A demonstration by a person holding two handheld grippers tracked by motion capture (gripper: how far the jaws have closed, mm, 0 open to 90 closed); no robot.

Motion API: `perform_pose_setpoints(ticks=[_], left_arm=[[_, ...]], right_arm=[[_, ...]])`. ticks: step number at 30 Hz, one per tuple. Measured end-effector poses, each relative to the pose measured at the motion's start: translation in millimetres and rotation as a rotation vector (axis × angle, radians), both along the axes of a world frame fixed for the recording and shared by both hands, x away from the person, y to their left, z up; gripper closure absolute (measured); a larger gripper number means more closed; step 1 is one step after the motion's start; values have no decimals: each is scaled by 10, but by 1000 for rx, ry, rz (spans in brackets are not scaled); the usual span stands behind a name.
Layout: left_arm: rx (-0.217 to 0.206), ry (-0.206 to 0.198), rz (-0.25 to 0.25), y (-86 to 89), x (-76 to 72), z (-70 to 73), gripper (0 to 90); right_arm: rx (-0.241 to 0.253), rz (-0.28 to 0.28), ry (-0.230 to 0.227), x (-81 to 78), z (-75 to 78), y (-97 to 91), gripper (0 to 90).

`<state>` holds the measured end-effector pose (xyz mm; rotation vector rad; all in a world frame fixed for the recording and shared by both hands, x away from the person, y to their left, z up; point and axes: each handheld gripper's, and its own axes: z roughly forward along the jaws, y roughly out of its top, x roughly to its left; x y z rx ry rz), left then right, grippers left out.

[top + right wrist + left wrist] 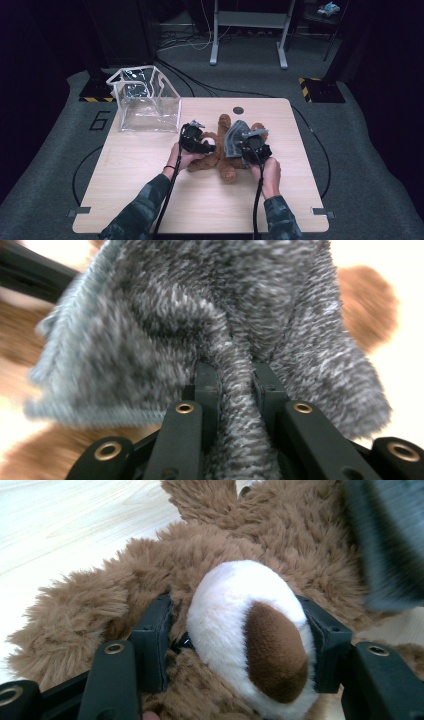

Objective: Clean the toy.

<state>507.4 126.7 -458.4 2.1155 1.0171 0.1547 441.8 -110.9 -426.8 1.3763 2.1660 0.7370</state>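
Left hand-held gripper (235, 645) clamps white muzzle (240, 625) of brown plush bear (222, 155), pinning toy flat at counter (150, 200) centre. Right hand-held gripper (235, 385), jaws nearly shut, pinches fold of grey knit garment (200, 330) over bear's body, seemingly for dressing. Clear bag (145, 100) stands well apart at far left corner.

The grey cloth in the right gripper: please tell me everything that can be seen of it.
The grey cloth looks like a soft, fuzzy knit in mottled dark and light grey, with a straight hemmed edge at one side. The right gripper pinches a bunched fold of it between its jaws, so it is lifted and hangs in creases. In the high view it is held over the brown plush toy on the wooden table. Whether it touches the toy is unclear.
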Motion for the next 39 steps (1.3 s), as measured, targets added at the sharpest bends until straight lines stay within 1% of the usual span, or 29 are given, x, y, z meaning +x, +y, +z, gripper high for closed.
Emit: perform_pose_setpoints(ticks=[1,2,3,4,5,7,8,9,11,12,13,14,15,16,17,18,19,21,23,25,29,31,33,34,35,37,39], left_arm=[[6,1,-6,-2,7,4,409],[10,3,-7,-6,9,8,409],[9,3,-2,-12,10,7,409],[11,1,2,-14,12,7,409],[11,2,5,-14,13,7,409],[13,2,5,-10,21,6,409],[14,2,5,-12,22,6,409],[14,4,6,-18,19,7,409],[21,2,1,-18,17,11,409],[19,3,1,-15,17,11,409],[19,6,-1,-10,18,12,409],[12,6,0,-5,19,7,409],[12,11,-6,2,23,8,409],[11,11,-7,3,24,6,409],[11,10,-11,5,26,4,409],[11,9,-13,4,27,3,409],[10,8,-16,4,31,1,409],[6,7,-19,8,38,-3,409],[-2,7,-24,15,47,-9,409],[-4,10,-30,19,52,-10,410],[0,10,-37,13,54,-10,410],[-1,10,-39,13,55,-12,410],[1,9,-41,13,53,-11,410],[1,9,-41,13,54,-11,410],[0,8,-41,15,56,-12,410],[-1,8,-40,23,63,-16,410],[0,6,-42,21,64,-15,410]], right_arm=[[-10,-24,11,-4,-14,-55,775],[-12,-36,11,0,-27,-129,775],[-13,-51,17,-6,-24,-162,775],[-19,-60,13,-19,-8,-174,773],[-6,-54,6,-33,17,-169,772],[4,-31,-22,-79,95,-90,770],[21,-7,-35,-99,136,-32,769],[47,21,-29,-118,175,39,768],[59,76,-29,-130,200,214,765],[56,96,-22,-127,190,282,765],[47,126,-11,-111,146,383,765],[25,134,-5,-99,106,435,765],[2,136,7,-78,33,484,767],[7,131,12,-63,-18,480,769],[16,126,19,-58,-40,459,772],[38,122,22,-57,-56,405,774],[49,119,27,-62,-59,359,775],[43,110,33,-81,-56,274,775],[42,95,44,-103,-54,176,775],[39,74,45,-124,-65,83,776],[54,14,60,-167,-127,-166,776],[49,-1,61,-175,-161,-243,776],[35,-12,77,-182,-180,-300,775],[32,-17,88,-185,-167,-327,774],[33,-12,86,-186,-130,-364,773],[56,-35,53,-193,-10,-439,771],[93,-79,-2,-154,169,-565,768]])
